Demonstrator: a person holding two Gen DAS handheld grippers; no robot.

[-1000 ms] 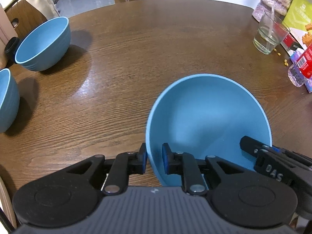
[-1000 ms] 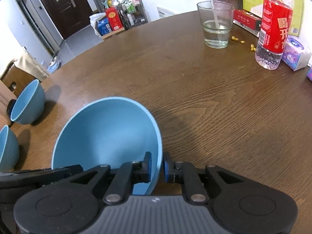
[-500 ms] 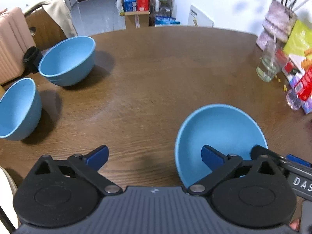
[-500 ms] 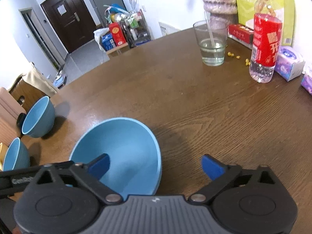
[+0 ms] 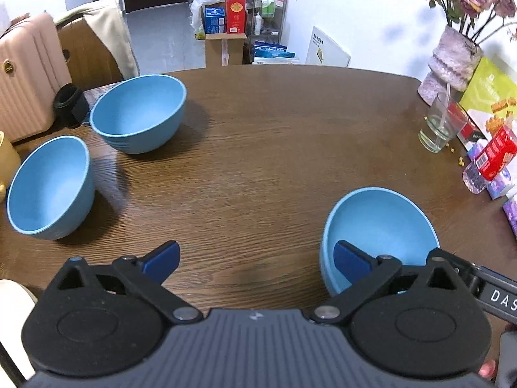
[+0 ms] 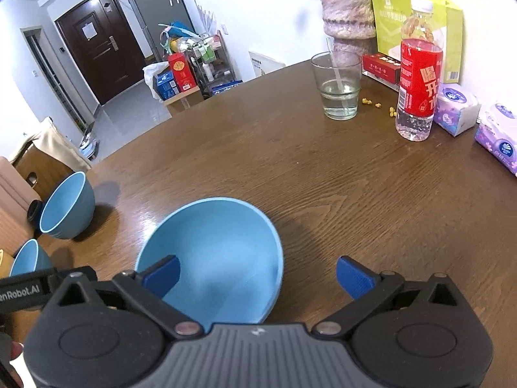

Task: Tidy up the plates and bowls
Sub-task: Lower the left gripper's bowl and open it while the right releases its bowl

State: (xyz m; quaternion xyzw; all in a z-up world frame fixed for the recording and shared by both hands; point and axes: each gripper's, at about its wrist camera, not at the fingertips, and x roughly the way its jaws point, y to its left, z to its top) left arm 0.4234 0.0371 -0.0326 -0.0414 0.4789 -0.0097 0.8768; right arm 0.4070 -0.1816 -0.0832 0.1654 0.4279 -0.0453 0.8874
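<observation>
Both grippers' fingers, earlier pinching the blue bowl (image 6: 213, 252), now spread wide and clear of its rim.

on the far right of the brown wooden desk (image 6: 323, 174) a drinking glass (image 6: 339, 87) with a straw stands near a red-labelled bottle (image 6: 416, 87), tissue packs (image 6: 455, 110), a vase (image 6: 345, 16) and a green snack bag (image 6: 387, 16). a pink suitcase (image 5: 22, 74) stands far left.

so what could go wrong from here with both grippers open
1. The near bowl sits right under the open right gripper; a careless swing could knock it.
2. Reaching for the two far bowls, near the table edge, might push one off.
3. The glass and bottle could tip.
</observation>
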